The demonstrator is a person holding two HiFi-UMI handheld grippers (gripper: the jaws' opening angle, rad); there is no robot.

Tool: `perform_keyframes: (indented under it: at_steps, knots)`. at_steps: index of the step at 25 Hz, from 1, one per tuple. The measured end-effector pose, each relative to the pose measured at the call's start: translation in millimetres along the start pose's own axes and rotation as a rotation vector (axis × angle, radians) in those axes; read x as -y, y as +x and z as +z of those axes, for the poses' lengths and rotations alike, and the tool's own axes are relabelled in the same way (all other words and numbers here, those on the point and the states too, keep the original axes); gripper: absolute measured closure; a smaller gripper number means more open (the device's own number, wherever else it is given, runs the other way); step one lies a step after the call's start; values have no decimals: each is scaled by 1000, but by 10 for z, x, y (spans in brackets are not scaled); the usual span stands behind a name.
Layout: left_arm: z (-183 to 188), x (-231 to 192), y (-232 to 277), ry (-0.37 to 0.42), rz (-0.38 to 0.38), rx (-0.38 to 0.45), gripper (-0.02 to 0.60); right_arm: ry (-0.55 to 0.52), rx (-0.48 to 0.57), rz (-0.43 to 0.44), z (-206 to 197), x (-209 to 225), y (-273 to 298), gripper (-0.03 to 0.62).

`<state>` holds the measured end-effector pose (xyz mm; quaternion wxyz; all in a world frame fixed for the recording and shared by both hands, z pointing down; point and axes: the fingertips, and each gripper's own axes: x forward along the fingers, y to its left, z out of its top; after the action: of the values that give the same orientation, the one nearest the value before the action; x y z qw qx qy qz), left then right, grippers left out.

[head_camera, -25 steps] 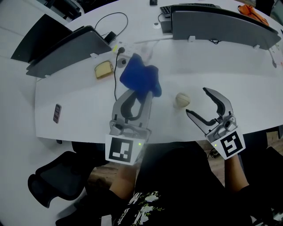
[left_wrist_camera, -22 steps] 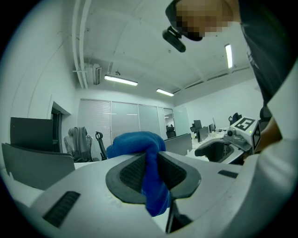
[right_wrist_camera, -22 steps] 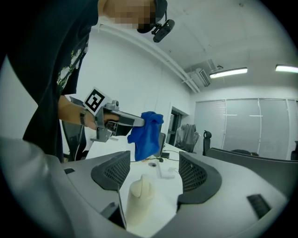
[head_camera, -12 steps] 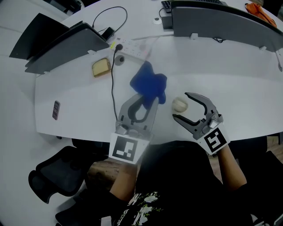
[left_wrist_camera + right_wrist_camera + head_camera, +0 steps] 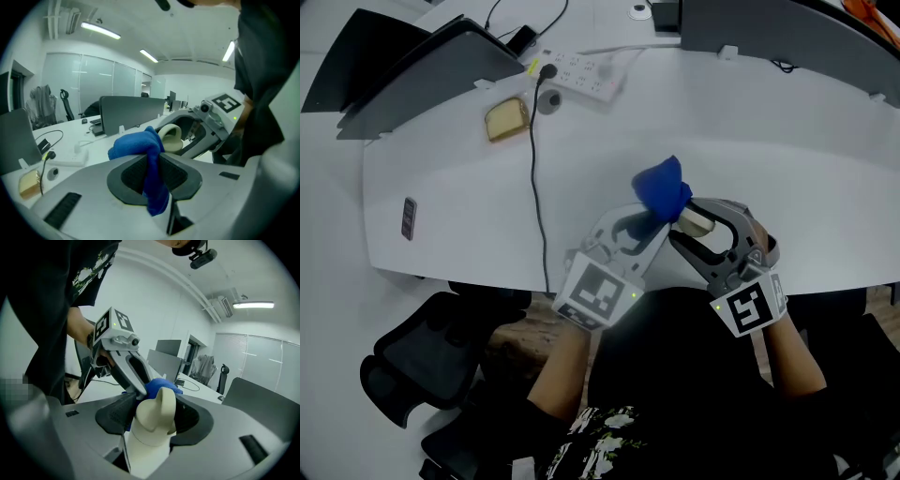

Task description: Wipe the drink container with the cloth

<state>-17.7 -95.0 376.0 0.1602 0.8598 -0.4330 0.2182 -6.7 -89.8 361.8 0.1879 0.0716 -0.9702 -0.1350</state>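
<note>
While between jaws, container (image 5: 695, 223) against cloth (image 5: 662, 185)

On the white table (image 5: 787, 169), the left gripper (image 5: 652, 216) pinches a blue cloth (image 5: 662, 185), which rests against a cream drink container (image 5: 698, 223). The container sits between the jaws of the right gripper (image 5: 683, 225), which have just been closing round it. Farther back lie a power strip (image 5: 578, 68), a black cable (image 5: 533, 169), a yellowish sponge (image 5: 506, 119) and a small dark device (image 5: 409, 217).
</note>
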Motion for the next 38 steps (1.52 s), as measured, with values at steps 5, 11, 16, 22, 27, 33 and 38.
perform_keyframes:
  at_steps: [5, 11, 16, 22, 27, 33, 38]
  knots:
    - [-75, 50, 109, -40, -157, -2, 515, -21, 27, 32, 21, -20, -22, 364]
    - [-315, 95, 262, 11, -277, -104, 515, -12, 46, 66, 43, -22, -53, 364]
    - [-654, 43, 515, 96, -300, -254, 516, -14, 54, 92, 41, -33, -59, 364]
    - [-1145, 11, 814, 200, -324, -440, 515, -37, 76, 98, 49, -89, -53, 364]
    - [-1133, -6, 815, 144, -303, -410, 515, 167, 83, -55, 127, 105, -222, 348]
    - [-1142, -26, 817, 116, -257, -413, 515, 449, -7, -275, -119, 139, -175, 324]
    - [-1160, -23, 817, 95, -220, -432, 515, 481, -25, -286, -188, 150, -23, 325]
